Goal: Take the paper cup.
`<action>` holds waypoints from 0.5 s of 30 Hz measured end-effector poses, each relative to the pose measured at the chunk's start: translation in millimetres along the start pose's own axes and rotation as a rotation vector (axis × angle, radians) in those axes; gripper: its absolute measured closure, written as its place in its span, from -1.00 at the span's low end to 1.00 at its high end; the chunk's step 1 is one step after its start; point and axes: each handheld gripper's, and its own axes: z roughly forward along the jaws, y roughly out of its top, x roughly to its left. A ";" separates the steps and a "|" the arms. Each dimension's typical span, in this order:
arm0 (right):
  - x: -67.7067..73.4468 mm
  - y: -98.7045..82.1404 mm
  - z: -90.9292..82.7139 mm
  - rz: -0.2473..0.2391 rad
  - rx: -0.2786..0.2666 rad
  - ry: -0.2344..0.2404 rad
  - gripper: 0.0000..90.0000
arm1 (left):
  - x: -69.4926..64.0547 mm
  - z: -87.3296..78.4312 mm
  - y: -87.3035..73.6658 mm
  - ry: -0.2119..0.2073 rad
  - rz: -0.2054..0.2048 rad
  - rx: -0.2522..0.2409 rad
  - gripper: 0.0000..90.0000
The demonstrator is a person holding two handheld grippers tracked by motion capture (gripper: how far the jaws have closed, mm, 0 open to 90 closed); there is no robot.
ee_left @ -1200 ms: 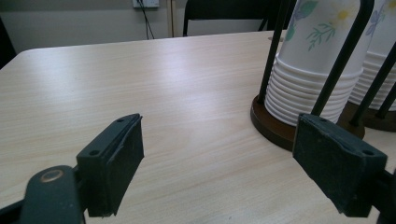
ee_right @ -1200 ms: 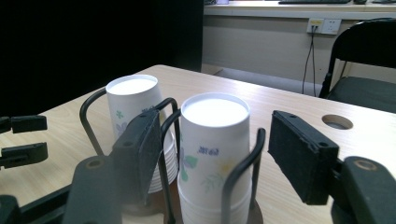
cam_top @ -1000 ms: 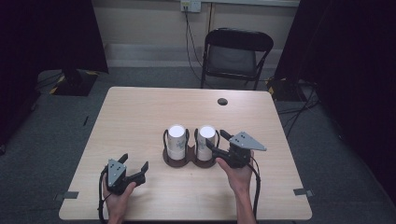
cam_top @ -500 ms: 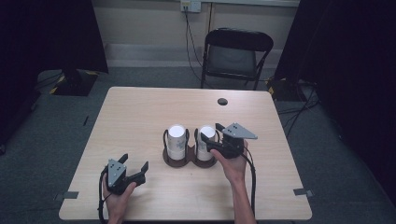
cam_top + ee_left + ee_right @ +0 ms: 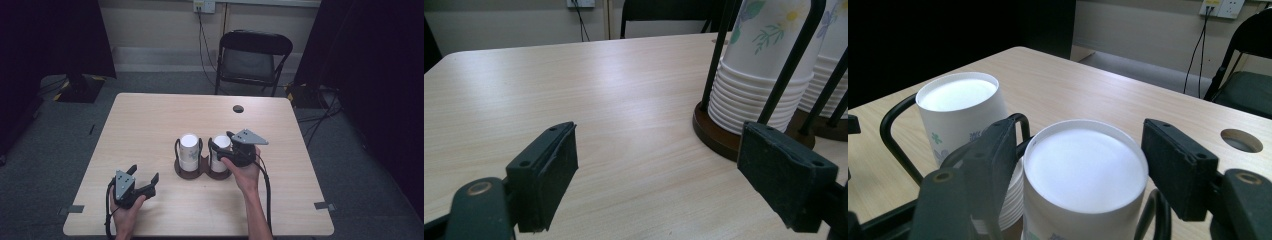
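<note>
Right tool astride right cup stack, jaws just opened, pads apparently clear of it; left tool released, resting on table.

White floral-printed cups, black claws

The table looks like pale wood-grain laminate with a soft sheen. The cups are matt white paper with printed flowers, stacked in a holder of thin black metal rods on a glossy dark-brown base. The fingers carry matt, slightly rough black pads.
</note>
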 end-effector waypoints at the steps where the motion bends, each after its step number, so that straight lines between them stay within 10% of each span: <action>1: 0.6 -0.5 0.8 -0.001 0.005 -0.003 -0.31 | 0.0 -0.1 0.0 -0.002 0.001 0.000 -0.64; 15: 1.2 -6.5 7.1 -0.007 0.027 -0.019 -0.23 | 0.1 -0.1 -0.1 -0.003 -0.001 -0.002 -0.64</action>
